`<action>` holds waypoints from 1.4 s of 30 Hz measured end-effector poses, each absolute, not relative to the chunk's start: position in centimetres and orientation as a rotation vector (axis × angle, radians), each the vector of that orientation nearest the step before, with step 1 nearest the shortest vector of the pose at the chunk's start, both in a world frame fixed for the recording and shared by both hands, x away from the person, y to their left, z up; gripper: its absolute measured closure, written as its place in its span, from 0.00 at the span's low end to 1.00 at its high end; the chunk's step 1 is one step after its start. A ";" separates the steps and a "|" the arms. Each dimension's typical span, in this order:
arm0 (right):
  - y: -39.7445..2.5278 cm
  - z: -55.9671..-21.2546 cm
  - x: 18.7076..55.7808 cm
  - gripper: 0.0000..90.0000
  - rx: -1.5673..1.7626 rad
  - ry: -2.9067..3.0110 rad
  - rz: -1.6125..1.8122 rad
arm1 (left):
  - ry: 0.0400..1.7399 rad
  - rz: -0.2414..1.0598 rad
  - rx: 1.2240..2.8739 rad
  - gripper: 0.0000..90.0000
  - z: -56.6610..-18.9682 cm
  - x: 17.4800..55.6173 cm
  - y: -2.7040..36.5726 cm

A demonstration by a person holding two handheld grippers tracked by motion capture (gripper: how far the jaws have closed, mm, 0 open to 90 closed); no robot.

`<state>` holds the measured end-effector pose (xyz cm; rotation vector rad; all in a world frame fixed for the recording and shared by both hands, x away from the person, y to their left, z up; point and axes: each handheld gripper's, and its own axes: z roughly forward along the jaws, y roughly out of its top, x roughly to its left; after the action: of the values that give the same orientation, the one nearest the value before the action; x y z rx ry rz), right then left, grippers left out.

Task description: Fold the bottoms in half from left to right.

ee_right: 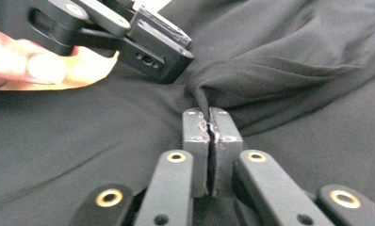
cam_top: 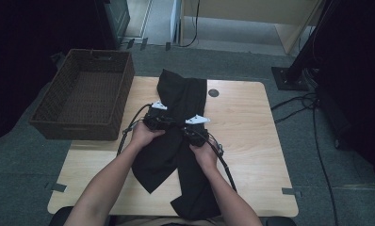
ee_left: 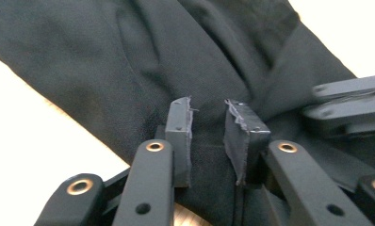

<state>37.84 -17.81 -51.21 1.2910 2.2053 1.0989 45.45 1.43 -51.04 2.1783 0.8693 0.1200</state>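
Note:
A black garment lies lengthwise down the middle of the wooden table, its lower part split into two long flaps. Both grippers meet at its middle. My left gripper hovers just over the cloth; in the left gripper view it is open, with a small gap between its pads and cloth under them. My right gripper is shut on a raised fold of the black garment, and the pinch shows plainly in the right gripper view. The left gripper's jaw is close above that fold.
An empty brown wicker basket stands at the table's left edge, partly overhanging it. A small dark round disc sits on the wood near the garment's top right. Cables and a stand base lie on the floor at the right.

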 end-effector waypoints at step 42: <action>-25.2 -51.9 33.9 0.88 1.402 2.156 1.100 | 0.806 0.177 2.188 0.71 -51.3 45.2 -0.5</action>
<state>33.94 -25.17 -51.87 1.4025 2.1556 1.0996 45.23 -0.55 -51.33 2.1882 0.8061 0.1768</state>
